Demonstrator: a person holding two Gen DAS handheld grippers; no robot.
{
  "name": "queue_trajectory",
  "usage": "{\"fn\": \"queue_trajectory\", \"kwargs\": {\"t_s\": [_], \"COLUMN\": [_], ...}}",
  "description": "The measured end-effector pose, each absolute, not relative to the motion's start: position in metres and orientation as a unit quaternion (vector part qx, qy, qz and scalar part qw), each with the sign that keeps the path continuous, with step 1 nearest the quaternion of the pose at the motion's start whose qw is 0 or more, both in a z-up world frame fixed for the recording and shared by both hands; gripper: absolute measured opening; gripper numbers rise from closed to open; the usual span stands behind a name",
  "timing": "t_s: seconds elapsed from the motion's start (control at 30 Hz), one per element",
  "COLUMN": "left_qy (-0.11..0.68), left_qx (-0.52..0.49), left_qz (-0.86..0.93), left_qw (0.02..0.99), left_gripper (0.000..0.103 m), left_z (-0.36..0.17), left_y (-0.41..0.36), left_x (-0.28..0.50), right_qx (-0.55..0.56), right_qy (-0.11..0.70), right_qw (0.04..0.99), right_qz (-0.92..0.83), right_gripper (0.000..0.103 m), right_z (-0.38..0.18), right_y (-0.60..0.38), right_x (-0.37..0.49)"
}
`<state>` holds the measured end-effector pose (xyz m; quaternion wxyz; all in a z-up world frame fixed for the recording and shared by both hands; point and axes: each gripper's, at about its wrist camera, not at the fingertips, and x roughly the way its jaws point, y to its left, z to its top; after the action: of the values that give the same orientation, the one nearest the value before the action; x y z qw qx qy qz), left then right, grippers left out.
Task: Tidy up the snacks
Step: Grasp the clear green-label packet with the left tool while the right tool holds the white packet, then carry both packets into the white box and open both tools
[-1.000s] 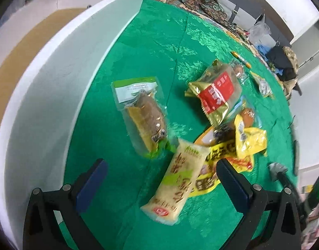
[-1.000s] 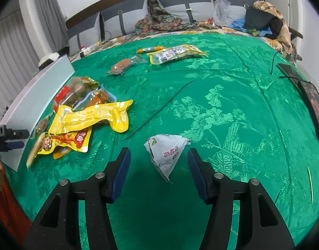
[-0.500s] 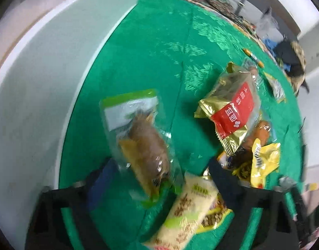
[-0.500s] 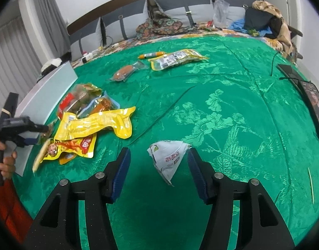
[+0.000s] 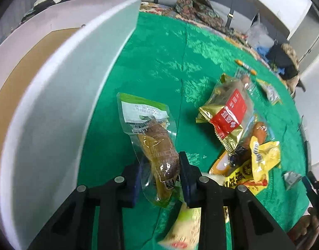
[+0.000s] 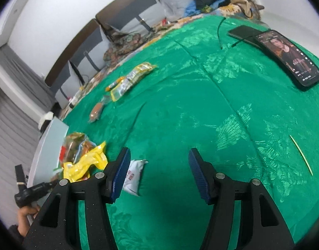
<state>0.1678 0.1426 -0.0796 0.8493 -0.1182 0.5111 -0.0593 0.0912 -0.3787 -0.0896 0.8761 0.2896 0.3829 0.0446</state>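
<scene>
the left gripper (image 5: 159, 173), its jaws just closing, clamps the clear brown snack pouch (image 5: 153, 143); the right gripper (image 6: 159, 173) stands released, the white packet (image 6: 134, 175) just outside its left finger.

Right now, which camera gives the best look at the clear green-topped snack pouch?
The left wrist view: the pouch fills the centre, its lower end pinched between the left tool's just-closing pads. In the right wrist view it can't be made out; only the other snacks show.
</scene>
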Motion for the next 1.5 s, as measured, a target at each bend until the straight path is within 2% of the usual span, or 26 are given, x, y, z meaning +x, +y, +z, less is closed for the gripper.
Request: {"fn": "queue_trajectory", "kwargs": {"t_s": [0.17, 0.33, 0.6, 0.67, 0.73, 1.13, 1.33, 1.5], "left_qy": [0.491, 0.469, 0.458, 0.457, 0.455, 0.421, 0.383, 0.381], "left_qx": [-0.143, -0.165, -0.176, -0.176, -0.176, -0.209, -0.232, -0.229], "left_qz": [-0.069, -0.081, -0.105, -0.112, -0.119, -0.153, -0.127, -0.054], "left_qw": [0.857, 0.864, 0.865, 0.865, 0.865, 0.869, 0.885, 0.894], "left_gripper": [0.031, 0.031, 0.031, 0.031, 0.031, 0.031, 0.031, 0.031], "left_z": [-0.064, -0.044, -0.027, -0.024, -0.020, 0.022, 0.055, 0.051], "left_y": [0.158, 0.164, 0.155, 0.150, 0.146, 0.171, 0.235, 0.306], "left_x": [0.151, 0.139, 0.124, 0.122, 0.119, 0.101, 0.099, 0.104], "right_qx": [0.152, 0.058, 0.076, 0.083, 0.093, 0.178, 0.151, 0.115], "right_qy": [0.392, 0.436, 0.452, 0.450, 0.448, 0.396, 0.360, 0.342], "right_qw": [0.898, 0.889, 0.882, 0.882, 0.883, 0.889, 0.893, 0.867], "right_qz": [0.127, 0.124, 0.109, 0.111, 0.108, 0.149, 0.226, 0.343], "right_gripper": [0.063, 0.064, 0.062, 0.043, 0.035, 0.033, 0.033, 0.033], "right_z": [-0.072, -0.092, -0.108, -0.107, -0.106, -0.067, -0.004, 0.052], "right_y": [-0.305, -0.260, -0.273, -0.276, -0.279, -0.300, -0.244, -0.139], "right_x": [0.102, 0.117, 0.125, 0.128, 0.129, 0.106, 0.100, 0.110]}}
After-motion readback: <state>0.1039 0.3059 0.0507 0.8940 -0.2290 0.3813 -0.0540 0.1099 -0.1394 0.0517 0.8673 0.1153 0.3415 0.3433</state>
